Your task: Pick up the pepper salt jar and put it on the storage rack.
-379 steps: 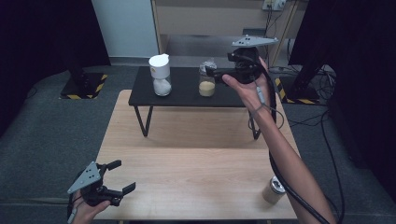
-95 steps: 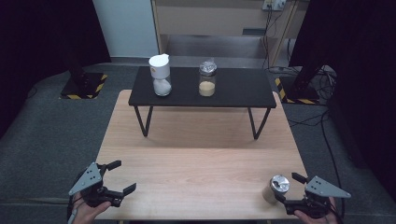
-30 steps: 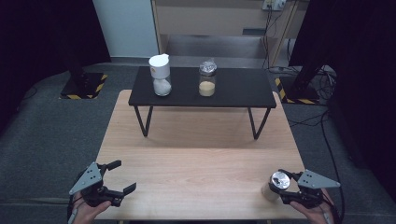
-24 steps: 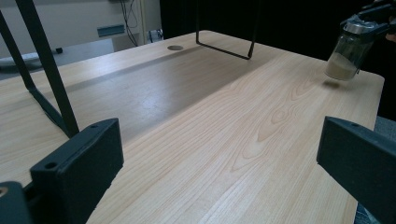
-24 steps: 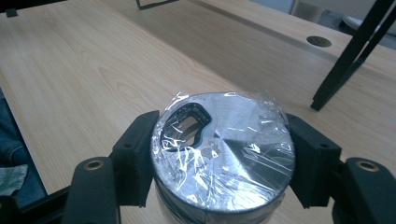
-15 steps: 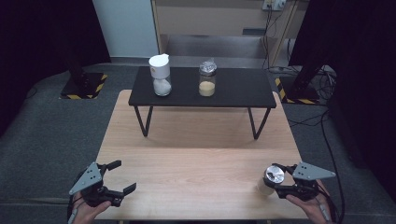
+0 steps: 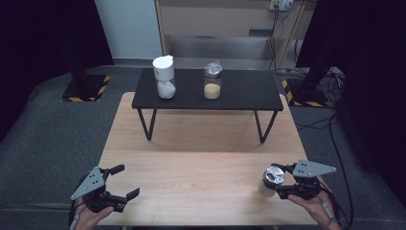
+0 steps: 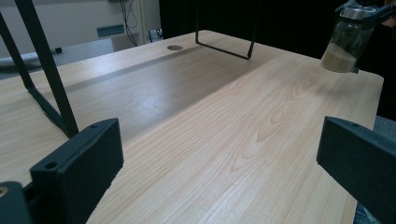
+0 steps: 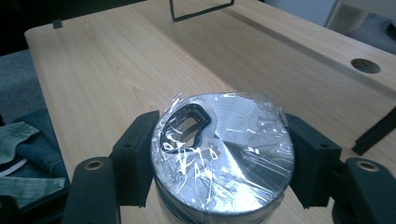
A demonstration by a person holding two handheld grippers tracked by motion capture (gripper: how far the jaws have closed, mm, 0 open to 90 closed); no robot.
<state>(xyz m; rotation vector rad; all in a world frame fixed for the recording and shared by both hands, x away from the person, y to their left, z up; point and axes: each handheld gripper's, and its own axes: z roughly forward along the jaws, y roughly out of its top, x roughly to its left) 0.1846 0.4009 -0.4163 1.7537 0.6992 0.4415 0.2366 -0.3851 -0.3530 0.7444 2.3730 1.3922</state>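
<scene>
High view: right hand-held gripper (image 7: 280, 183) at about 4 o'clock on the wooden tabletop (image 7: 201, 148), near the front right corner. Jaws pinch the jar (image 7: 271, 181) just under its lid, one pad on either side. Jar upright, silver lid facing up, pale powder in the lower part.

Right gripper view: jar (image 9: 223, 158) sits squarely between the two black jaws, left pad at 9 o'clock and right pad at 3 o'clock of the lid, both touching its rim. Lid is covered with crinkled clear film; a dark ring-shaped tab lies on it toward 10 o'clock.

Left gripper view: same jar (image 8: 343, 43) seen far off at 1 o'clock, its base clear of the wood, gripped at the neck.

Left hand-held gripper (image 7: 122, 181) at 8 o'clock on the tabletop, jaws spread wide, nothing between them, well apart from the jar.

Small black table (image 7: 209, 91) stands at 12 o'clock, carrying a white-lidded jar (image 7: 164, 76) and a second jar of tan powder (image 7: 212, 81).
</scene>
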